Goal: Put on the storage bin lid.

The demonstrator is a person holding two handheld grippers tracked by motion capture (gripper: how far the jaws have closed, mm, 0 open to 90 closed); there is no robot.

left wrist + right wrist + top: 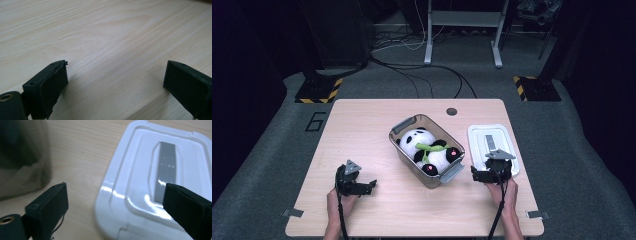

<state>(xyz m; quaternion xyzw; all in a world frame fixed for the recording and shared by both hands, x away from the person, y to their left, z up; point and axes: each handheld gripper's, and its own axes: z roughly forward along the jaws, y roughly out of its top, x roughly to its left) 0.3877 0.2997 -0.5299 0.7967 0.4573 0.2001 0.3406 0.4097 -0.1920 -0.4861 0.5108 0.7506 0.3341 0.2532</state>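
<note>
White lid under right hand-held gripper (jaws apart).

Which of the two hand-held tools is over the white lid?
The right tool, jaws open over the near edge of the white lid. The left tool is open over the bare table.

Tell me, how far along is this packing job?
The panda toy already lies inside the clear bin. In hand: the right gripper, jaws open, straddles the white lid's near edge. Left: lifting the lid onto the bin. The left gripper hangs open over bare table.
</note>
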